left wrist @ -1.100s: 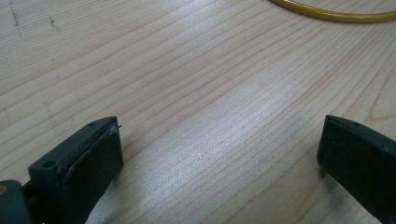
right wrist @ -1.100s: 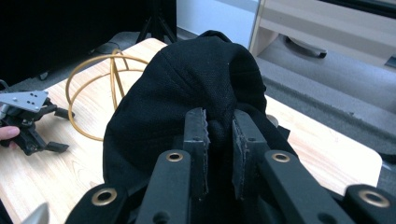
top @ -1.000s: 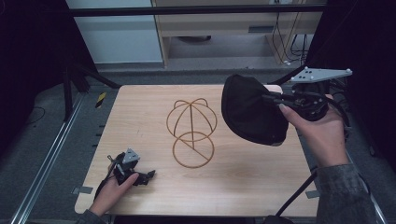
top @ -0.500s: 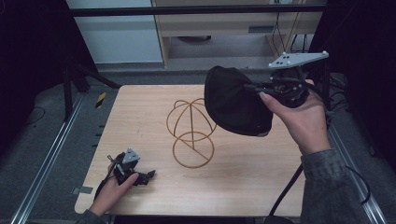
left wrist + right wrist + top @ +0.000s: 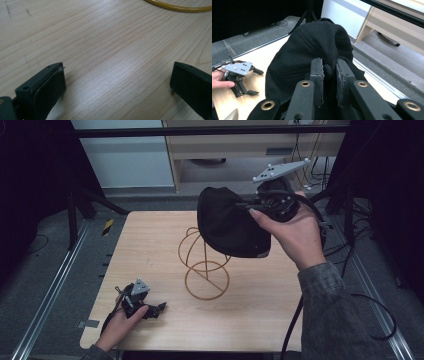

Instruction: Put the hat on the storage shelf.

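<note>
A black cap (image 5: 229,222) hangs in the air over the top of a yellow wire stand (image 5: 205,265) at the table's middle. My right gripper (image 5: 250,206) is shut on the cap's fabric; in the right gripper view the cap (image 5: 312,52) bunches between the pads (image 5: 329,70). My left gripper (image 5: 159,309) rests low on the wooden table (image 5: 150,245) near the front left corner, open, with bare wood between its jaws (image 5: 117,82). The stand's base ring (image 5: 180,7) curves across the top of the left gripper view.
A dark floor with metal rails (image 5: 50,290) runs along the table's left side. Cabinets (image 5: 235,145) stand behind the table. A black cable (image 5: 370,320) trails from the right gripper past the sleeve. In the right gripper view the left gripper (image 5: 237,72) lies on the table at far left.
My right gripper has carried the cap leftward and higher, from beside the stand to over its top. The left gripper has stayed put.
</note>
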Demonstrator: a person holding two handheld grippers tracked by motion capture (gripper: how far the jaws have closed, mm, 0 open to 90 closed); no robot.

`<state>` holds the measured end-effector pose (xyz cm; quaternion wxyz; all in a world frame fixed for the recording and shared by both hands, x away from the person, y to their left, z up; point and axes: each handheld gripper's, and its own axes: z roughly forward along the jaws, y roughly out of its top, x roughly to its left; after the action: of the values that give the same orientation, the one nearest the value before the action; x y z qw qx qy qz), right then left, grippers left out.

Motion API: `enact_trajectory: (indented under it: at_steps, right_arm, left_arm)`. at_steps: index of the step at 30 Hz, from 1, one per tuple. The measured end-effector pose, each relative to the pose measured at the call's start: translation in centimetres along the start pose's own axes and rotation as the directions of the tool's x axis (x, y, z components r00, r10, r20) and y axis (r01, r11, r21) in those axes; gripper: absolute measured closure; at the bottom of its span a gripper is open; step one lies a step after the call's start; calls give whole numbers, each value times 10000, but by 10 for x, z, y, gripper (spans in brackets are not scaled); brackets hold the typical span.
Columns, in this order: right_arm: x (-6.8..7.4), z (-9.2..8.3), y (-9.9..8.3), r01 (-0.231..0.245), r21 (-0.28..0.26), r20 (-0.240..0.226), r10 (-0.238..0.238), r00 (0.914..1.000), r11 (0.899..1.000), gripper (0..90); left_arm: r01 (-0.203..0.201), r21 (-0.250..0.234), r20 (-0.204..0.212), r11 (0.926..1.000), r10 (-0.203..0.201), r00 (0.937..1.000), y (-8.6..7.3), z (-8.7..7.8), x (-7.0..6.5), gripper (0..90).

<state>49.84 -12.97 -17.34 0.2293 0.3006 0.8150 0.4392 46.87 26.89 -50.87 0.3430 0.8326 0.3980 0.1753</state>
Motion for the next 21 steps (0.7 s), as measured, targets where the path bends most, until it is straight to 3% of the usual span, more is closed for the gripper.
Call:
enact_trajectory:
  at_steps: [21]
  right_arm:
    - [17,38,24,324,473,-495,-301,9983,9984,782]
  left_arm:
    - [-10,8,4,10000,10,10000,0,0,0,0]
